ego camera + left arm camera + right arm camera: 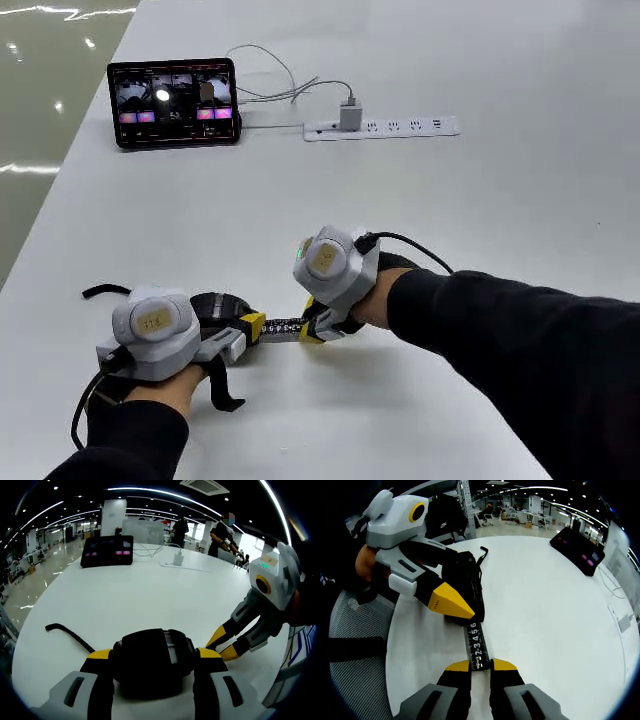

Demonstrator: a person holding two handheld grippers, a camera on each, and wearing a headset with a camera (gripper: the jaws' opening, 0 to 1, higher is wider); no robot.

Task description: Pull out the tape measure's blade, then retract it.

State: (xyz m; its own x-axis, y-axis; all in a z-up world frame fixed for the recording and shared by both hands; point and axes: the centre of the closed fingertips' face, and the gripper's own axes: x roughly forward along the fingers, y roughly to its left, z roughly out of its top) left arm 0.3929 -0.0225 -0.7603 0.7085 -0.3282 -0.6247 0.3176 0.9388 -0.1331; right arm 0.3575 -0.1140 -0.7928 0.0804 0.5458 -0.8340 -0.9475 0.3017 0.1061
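A black tape measure [222,309] [152,657] [469,582] lies on the white table [420,200], and my left gripper [243,335] [155,654] is shut on its case from both sides. A short length of black blade [283,328] [474,647] with white numbers sticks out of the case toward the right. My right gripper [312,331] [475,666] is shut on the blade's end, a few centimetres from the case. In the left gripper view the right gripper [223,646] comes in from the right. A black wrist strap [105,291] [67,634] trails from the case.
A tablet [173,101] with a lit screen stands at the back left. A white power strip [382,127] with a charger [350,115] and cables lies beside it. People stand far off in the left gripper view. The table's left edge runs near the tablet.
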